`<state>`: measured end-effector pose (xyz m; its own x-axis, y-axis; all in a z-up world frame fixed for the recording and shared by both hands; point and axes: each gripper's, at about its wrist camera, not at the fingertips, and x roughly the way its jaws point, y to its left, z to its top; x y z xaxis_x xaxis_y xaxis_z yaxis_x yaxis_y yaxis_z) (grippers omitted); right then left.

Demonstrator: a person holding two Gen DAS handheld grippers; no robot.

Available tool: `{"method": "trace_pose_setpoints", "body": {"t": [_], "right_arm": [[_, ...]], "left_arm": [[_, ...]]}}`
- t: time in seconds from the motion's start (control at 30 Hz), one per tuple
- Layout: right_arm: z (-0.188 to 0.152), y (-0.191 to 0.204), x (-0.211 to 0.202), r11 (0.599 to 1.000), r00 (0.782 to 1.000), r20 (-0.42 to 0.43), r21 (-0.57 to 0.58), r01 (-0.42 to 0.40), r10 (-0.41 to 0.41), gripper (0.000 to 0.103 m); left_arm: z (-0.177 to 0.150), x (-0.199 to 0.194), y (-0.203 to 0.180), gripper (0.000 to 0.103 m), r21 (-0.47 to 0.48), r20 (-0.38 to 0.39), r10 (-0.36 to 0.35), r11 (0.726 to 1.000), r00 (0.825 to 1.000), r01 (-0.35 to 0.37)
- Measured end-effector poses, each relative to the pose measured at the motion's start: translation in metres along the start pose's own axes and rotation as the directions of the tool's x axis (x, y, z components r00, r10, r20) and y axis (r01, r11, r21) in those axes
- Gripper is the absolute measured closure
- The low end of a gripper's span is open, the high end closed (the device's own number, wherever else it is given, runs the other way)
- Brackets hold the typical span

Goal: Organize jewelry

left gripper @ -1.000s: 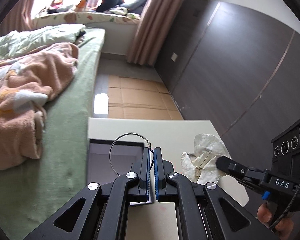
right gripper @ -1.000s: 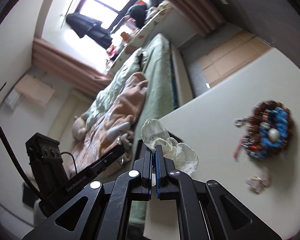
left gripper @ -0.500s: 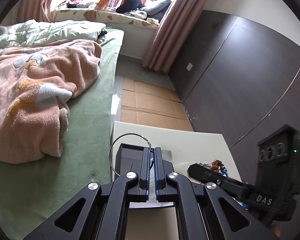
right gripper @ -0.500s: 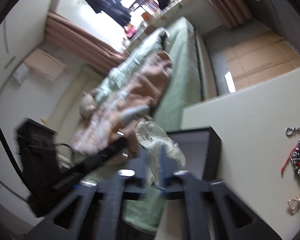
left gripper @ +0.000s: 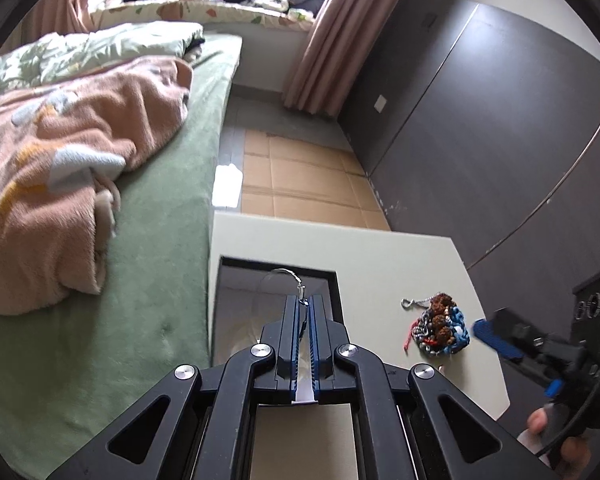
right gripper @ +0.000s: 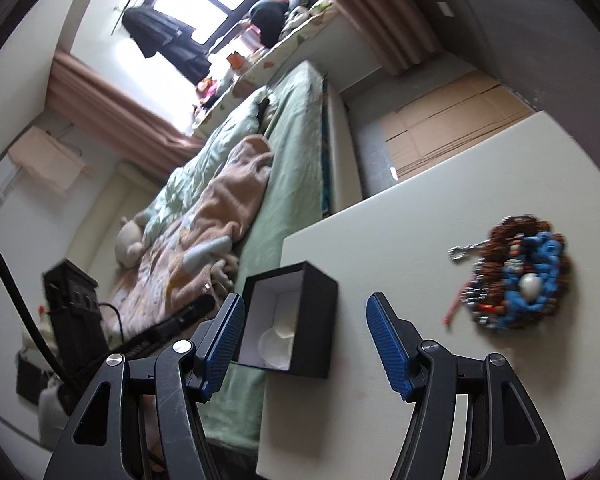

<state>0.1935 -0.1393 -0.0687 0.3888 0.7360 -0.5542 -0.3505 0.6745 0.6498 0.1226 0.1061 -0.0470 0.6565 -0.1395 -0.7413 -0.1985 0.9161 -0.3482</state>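
Note:
My left gripper point(left gripper: 305, 306) is shut on a thin silver hoop point(left gripper: 285, 271) and holds it over the open black box point(left gripper: 335, 294) with a white lining. The box also shows in the right wrist view point(right gripper: 317, 298), with a clear plastic pouch point(right gripper: 277, 342) lying inside it. My right gripper point(right gripper: 305, 334) is open and empty, just in front of the box. A heap of brown and blue beaded jewelry point(right gripper: 520, 274) lies on the white table point(right gripper: 400, 216) to the right; it also shows in the left wrist view point(left gripper: 440, 326).
A bed with a green sheet point(left gripper: 148, 260) and a pink blanket point(left gripper: 60, 152) runs along the table's left edge. A dark wall panel point(left gripper: 500, 120) stands to the right. Cardboard point(left gripper: 300, 172) covers the floor beyond the table.
My right gripper opened and let go of the clear pouch, which now lies in the box. My left gripper moved the hoop over the box. The right gripper drew back to the right.

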Motion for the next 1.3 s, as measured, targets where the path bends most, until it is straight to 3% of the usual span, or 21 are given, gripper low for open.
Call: {"method": "trace_pose_setpoints", "body": {"t": [0.03,0.07,0.1,0.17,0.5,0.93,1.13,1.3], "right_arm": [[0.002,-0.003,-0.007,1.0,1.0,0.013,0.007,0.0,0.0,0.039],[0.003,-0.005,-0.01,1.0,1.0,0.02,0.011,0.002,-0.002,0.039],[0.004,-0.008,-0.016,1.0,0.999,0.032,0.02,0.003,-0.003,0.039],[0.006,-0.013,-0.025,1.0,0.999,0.047,0.03,0.001,-0.003,0.039],[0.013,-0.039,-0.067,0.996,0.992,0.107,0.069,0.053,-0.06,0.039],[0.014,-0.078,-0.086,0.973,0.982,0.053,0.151,0.174,-0.183,0.039],[0.012,-0.096,-0.092,0.957,0.974,0.007,0.188,0.222,-0.227,0.039],[0.01,-0.106,-0.097,0.949,0.967,-0.012,0.193,0.25,-0.253,0.039]], "left_arm": [[-0.001,0.004,0.0,0.094,-0.01,-0.016,0.014,1.0,1.0,-0.014],[-0.001,0.007,0.001,0.076,-0.015,-0.024,0.026,1.0,0.999,-0.026],[-0.002,0.008,0.001,0.048,-0.018,-0.026,0.029,0.999,0.999,-0.03],[-0.004,0.006,0.002,0.03,-0.038,-0.006,0.025,0.999,1.0,-0.025],[-0.007,0.009,-0.019,0.03,-0.01,0.007,0.033,0.999,0.999,-0.033],[-0.026,0.032,-0.086,0.03,0.134,-0.035,-0.01,0.991,0.999,0.014],[-0.044,0.047,-0.118,0.03,0.228,-0.08,-0.025,0.973,0.996,0.042],[-0.06,0.063,-0.134,0.03,0.246,-0.126,-0.024,0.968,0.992,0.055]]}}
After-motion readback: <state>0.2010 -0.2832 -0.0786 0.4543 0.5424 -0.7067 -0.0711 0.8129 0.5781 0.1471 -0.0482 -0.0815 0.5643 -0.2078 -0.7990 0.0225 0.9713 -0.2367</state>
